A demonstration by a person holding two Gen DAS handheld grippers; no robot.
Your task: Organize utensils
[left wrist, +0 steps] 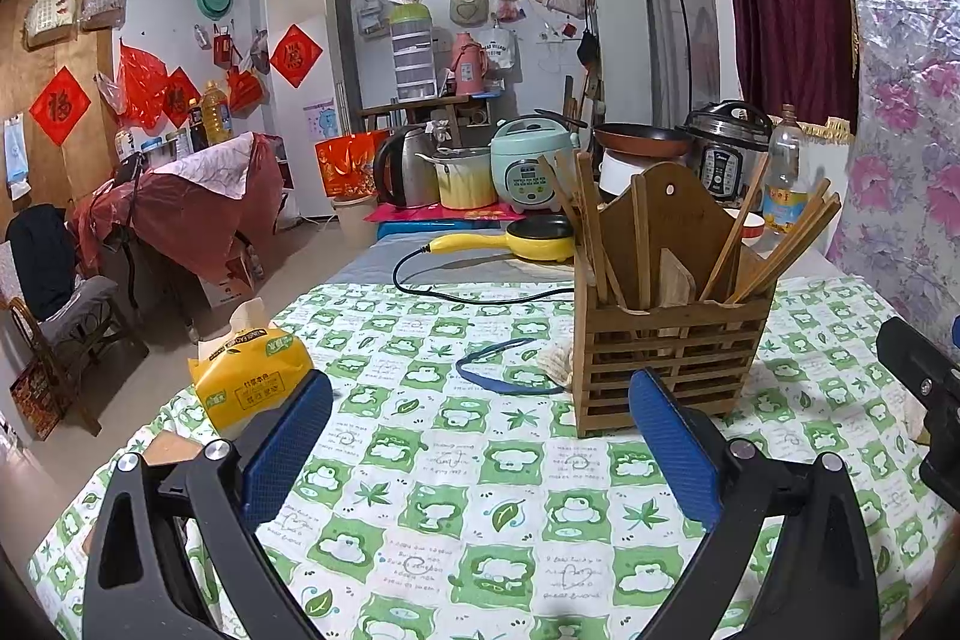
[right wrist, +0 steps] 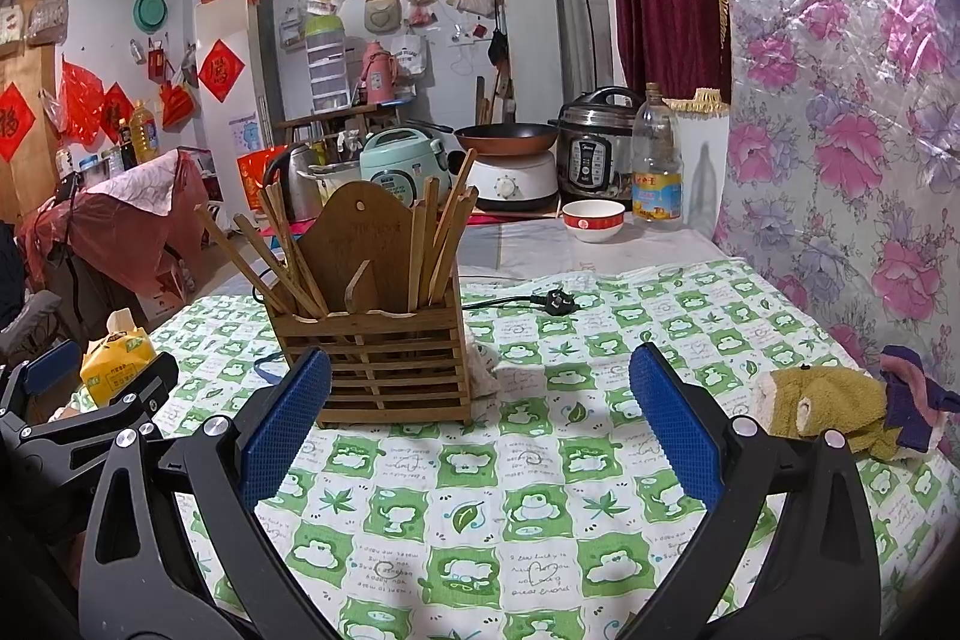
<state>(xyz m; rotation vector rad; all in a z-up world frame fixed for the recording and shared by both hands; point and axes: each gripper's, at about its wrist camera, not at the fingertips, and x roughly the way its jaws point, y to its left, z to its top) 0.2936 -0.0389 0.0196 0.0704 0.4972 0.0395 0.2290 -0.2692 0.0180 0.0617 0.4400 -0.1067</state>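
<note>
A slatted bamboo utensil holder [left wrist: 666,352] stands on the green-checked tablecloth [left wrist: 456,460], with several wooden chopsticks [left wrist: 774,250] leaning out of both its sides. My left gripper [left wrist: 480,430] hovers open just in front of it and slightly to its left, with nothing between the blue pads [left wrist: 282,448]. In the right wrist view the same holder [right wrist: 384,358] sits ahead and to the left of my right gripper [right wrist: 480,424], which is also open and empty. Chopsticks [right wrist: 276,256] fan out of the holder there too. The left gripper's body [right wrist: 72,418] shows at the left edge.
A yellow tissue pack [left wrist: 252,376] lies at the table's left edge, a blue band [left wrist: 504,370] beside the holder. A stuffed toy [right wrist: 840,406] lies at the right. Behind are a yellow electric pan [left wrist: 522,241], its cord and plug [right wrist: 558,304], a bowl [right wrist: 594,220], an oil bottle [right wrist: 657,166] and cookers.
</note>
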